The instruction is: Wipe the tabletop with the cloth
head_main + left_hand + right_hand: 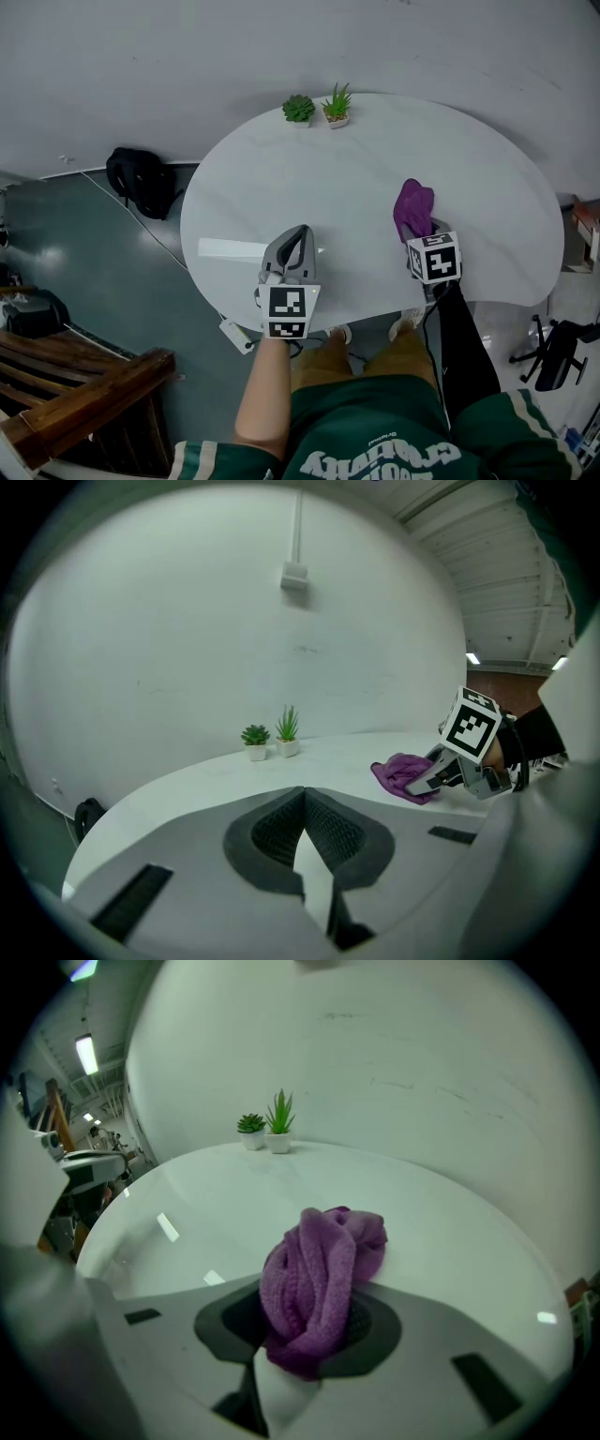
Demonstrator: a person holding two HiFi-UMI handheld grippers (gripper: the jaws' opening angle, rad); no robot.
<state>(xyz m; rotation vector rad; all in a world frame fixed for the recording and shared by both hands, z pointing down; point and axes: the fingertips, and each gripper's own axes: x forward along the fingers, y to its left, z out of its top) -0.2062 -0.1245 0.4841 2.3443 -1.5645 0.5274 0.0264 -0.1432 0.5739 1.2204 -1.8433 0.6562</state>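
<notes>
**Wad could slip or skip: R grip is on a bunched fold only**

The right gripper (309, 1335) has its jaws part-closed on the near end of the purple cloth (321, 1269). They're held apart only by the thickness of fabric btwn the pads. The rest of the cloth sticks out ahead of the jaw tips as a rolled lump and looks to rest on the white tabletop (375, 169).

The left gripper (292, 246) sits to the left of the right one and a bit nearer the person. Its jaw tips meet w/ nothing btwn them.

Risks, as I judge them:

- **Slip-out.** Drag against the surface pulls on a soft fold, not a flat edge. A hard push fwd or sideways could work the cloth out of the pads.
- **Poor coverage.** The lump gives a small contact patch, so strokes may leave strips unwiped unless they overlap closely.
- **Scraping.** If the right gripper tips down too far, the jaw tips could meet the tabletop instead of the fabric.
- **Collisions.** A leftward sweep runs toward the idle left gripper.
- **Knock-over.** Two small potted plants (319, 107) stand far ahead of both grippers at the far rim. A long stroke could knock them over.
</notes>
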